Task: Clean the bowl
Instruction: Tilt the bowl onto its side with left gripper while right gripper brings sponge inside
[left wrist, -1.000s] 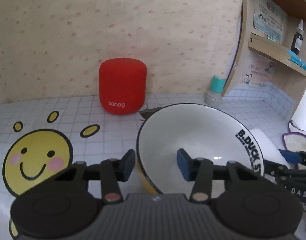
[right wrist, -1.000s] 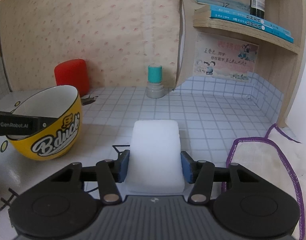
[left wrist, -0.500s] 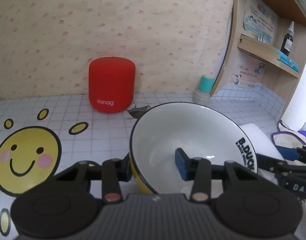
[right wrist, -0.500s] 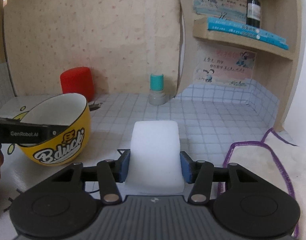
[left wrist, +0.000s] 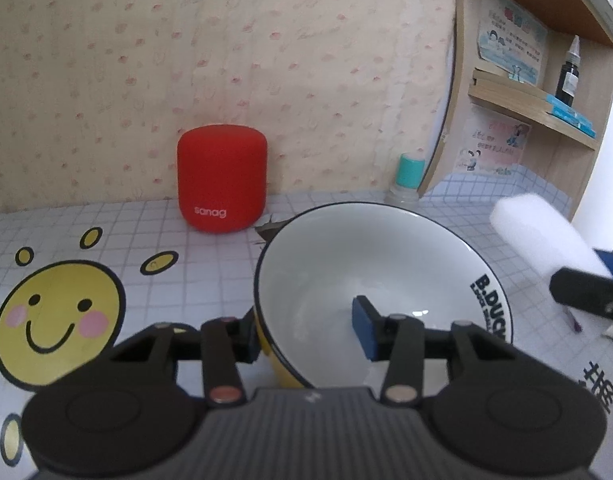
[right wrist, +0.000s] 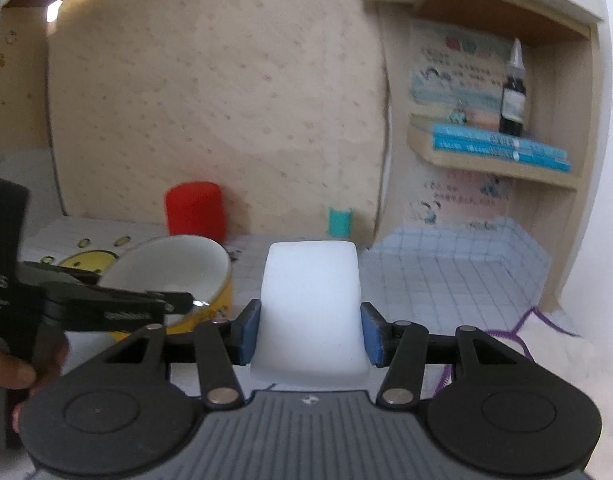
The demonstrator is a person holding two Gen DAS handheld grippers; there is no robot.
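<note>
A yellow bowl (left wrist: 366, 264) with a white inside and black lettering stands tilted on the table cover. My left gripper (left wrist: 306, 328) is shut on its near wall, with one blue pad inside and the other finger outside. In the right wrist view the same bowl (right wrist: 166, 268) is at the left with the left gripper (right wrist: 178, 300) clamped on its rim, and a hand (right wrist: 10, 368) behind it. My right gripper (right wrist: 310, 336) is shut on a white sponge block (right wrist: 310, 304), held in the air. The sponge (left wrist: 538, 236) hangs just right of the bowl.
A red speaker (left wrist: 222, 184) and a teal-capped bottle (left wrist: 408, 176) stand against the back wall. A wooden shelf (left wrist: 546, 116) at the right carries books and a dark bottle. A purple-edged cloth (right wrist: 546, 340) lies at the right, and a smiley sun print (left wrist: 54, 320) at the left.
My right gripper has risen with the sponge, which now hangs higher beside the bowl's right rim. The left gripper has stayed clamped on the bowl.
</note>
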